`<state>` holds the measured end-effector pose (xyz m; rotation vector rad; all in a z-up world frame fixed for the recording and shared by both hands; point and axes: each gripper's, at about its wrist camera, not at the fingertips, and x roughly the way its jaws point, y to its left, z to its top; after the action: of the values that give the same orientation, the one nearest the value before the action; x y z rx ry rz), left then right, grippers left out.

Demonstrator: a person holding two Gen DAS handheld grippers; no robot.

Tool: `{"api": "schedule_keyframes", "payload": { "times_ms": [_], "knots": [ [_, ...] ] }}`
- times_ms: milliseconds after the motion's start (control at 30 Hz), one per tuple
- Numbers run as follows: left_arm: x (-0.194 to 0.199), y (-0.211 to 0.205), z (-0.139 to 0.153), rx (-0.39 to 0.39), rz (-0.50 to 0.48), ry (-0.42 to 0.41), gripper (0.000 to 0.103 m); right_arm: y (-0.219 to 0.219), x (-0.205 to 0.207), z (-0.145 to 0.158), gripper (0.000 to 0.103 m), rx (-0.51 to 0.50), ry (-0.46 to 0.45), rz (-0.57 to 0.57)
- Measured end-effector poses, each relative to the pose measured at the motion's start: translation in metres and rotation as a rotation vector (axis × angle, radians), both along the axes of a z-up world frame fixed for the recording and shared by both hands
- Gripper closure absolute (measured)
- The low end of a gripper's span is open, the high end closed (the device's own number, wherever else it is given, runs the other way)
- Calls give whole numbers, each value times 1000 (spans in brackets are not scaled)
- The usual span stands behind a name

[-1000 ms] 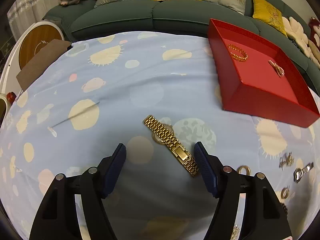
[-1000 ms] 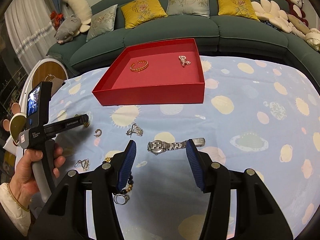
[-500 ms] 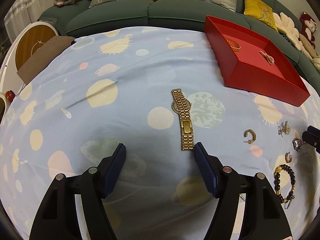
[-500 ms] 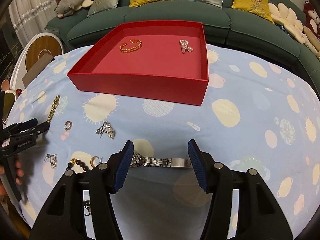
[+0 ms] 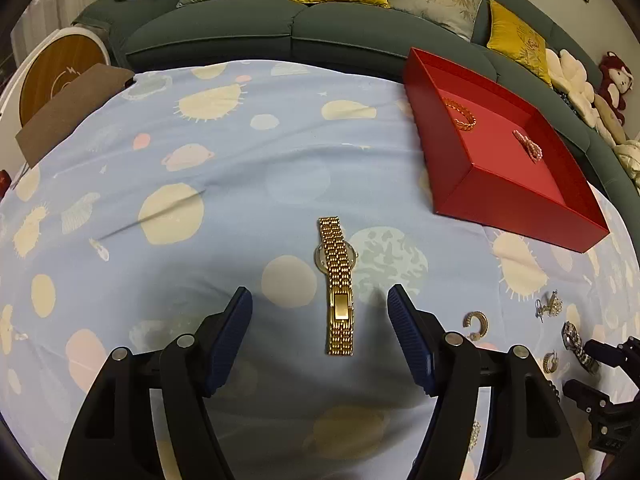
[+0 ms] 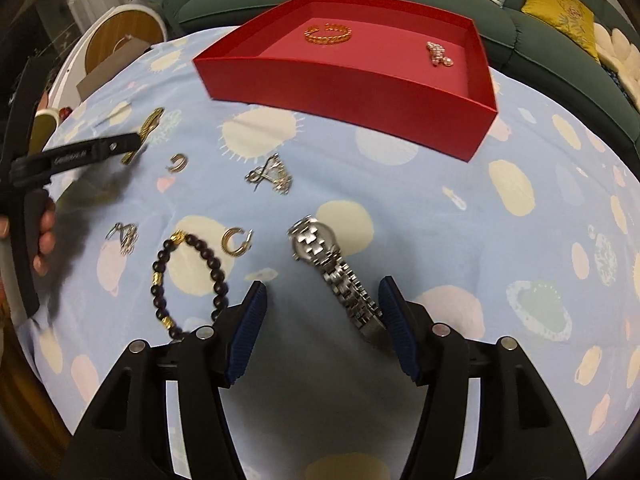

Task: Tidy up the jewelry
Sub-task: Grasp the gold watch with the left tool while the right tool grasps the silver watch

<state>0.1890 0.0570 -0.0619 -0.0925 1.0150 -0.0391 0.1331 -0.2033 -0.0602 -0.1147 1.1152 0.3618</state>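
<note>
Tray point(image 6: 352, 80) holds two pieces; both tongs gape, left point(image 5: 320, 320) over gold watch point(image 5: 338, 284), right point(image 6: 322, 308) over silver watch point(image 6: 332, 268), nothing gripped.

Dim indoor light; soft shadows; fisheye-warped edges

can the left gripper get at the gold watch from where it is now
Probably yes. The left gripper is open and the gold watch lies flat on the cloth lengthwise between its fingers, with nothing else near it. The strap is thin and flat, so pinching it may be fiddly.
</note>
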Motion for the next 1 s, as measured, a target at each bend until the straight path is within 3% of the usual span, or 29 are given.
{"api": "schedule_keyframes", "payload": {
  "times_ms": [100,200,300,433,533,1000],
  "knots": [
    [4,-4,-1,22,5,-17,37,3,2,2,53,3,-26,5],
    [6,-5,-1,27,6,-31,47,2,12,1,57,15,-43,-19],
    [5,-3,0,26,2,-47,61,3,18,1,62,23,-61,-31],
    [4,-2,0,26,-24,-66,83,8,18,0,78,16,-80,-32],
    [1,-5,-1,34,-54,-76,92,8,17,0,78,15,-82,-33],
    [-17,-3,18,-26,-116,-113,94,-6,8,23,78,72,-126,-96]
  ]
}}
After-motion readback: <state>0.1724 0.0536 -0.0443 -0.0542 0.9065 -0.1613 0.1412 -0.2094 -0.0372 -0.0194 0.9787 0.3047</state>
